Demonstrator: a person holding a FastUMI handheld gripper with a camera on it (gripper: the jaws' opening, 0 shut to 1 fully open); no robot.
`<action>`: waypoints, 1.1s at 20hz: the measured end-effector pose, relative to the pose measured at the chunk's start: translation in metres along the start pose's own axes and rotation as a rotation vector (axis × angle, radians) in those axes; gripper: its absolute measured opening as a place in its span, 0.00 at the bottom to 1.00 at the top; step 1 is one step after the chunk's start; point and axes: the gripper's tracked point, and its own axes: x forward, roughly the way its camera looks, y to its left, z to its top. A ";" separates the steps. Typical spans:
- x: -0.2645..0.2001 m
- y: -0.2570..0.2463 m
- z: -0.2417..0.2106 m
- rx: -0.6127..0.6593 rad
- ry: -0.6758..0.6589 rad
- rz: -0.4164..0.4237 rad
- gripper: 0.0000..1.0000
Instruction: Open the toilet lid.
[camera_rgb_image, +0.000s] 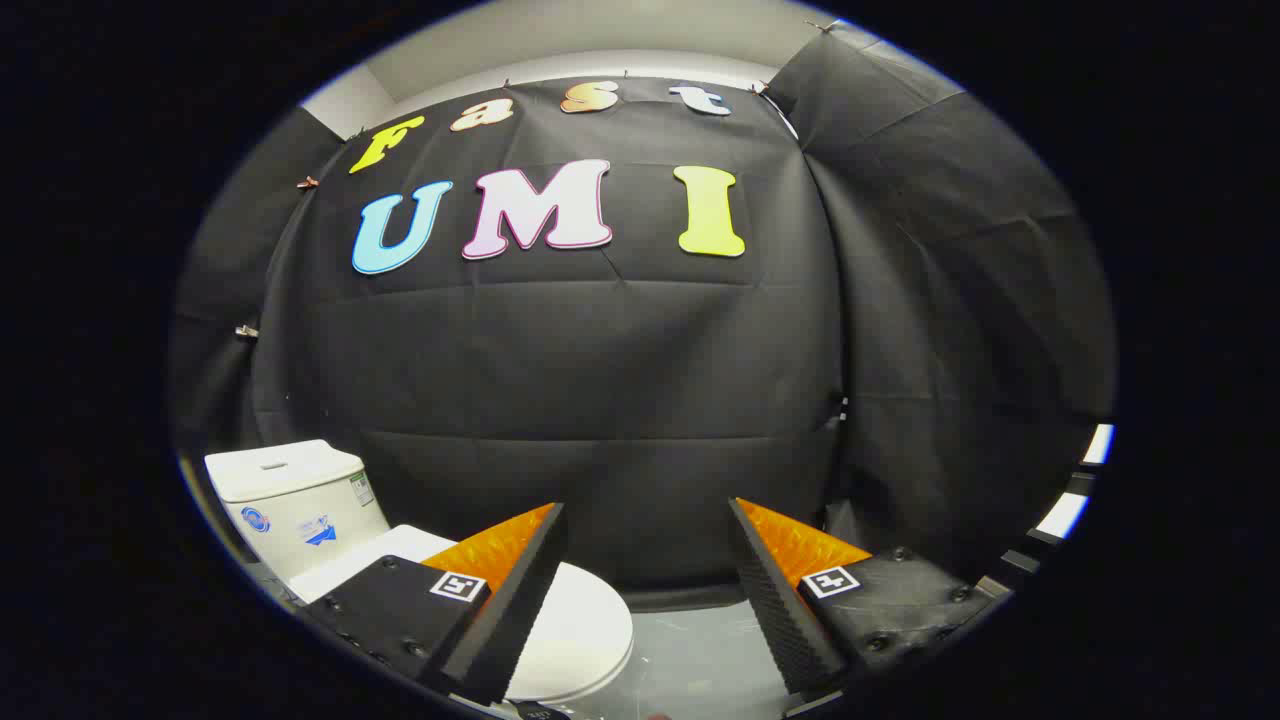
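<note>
Hovering above the floor (700, 650) with the gripper (645, 560) held well short of the work. Fingers spreading wide apart, pinching nothing, an empty gap standing between them.

Sitting low and off toward the left finger: the toilet (400, 580), its lid (580, 630) lying flat and closed over the bowl. Partly hiding behind that left finger, the lid's rounded front edge showing just past the finger's inner side. Rising behind it, the cistern (290, 495), backing against the black cloth wall (600, 380).

Judging progress: nothing of the task done yet. Lid still down, no finger touching it, no edge caught. Remaining, by the look of things: swinging the gripper leftward and down toward the lid's front rim, getting a finger under or around that rim, then lifting it up and back toward the cistern. Hard to tell from here how much lip the rim is offering for a hold.
</note>
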 end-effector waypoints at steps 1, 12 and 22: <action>0.000 0.000 0.000 -0.001 -0.002 0.001 0.99; 0.000 -0.001 -0.005 -0.006 0.014 0.000 0.99; 0.001 0.000 -0.004 0.000 0.015 0.000 0.99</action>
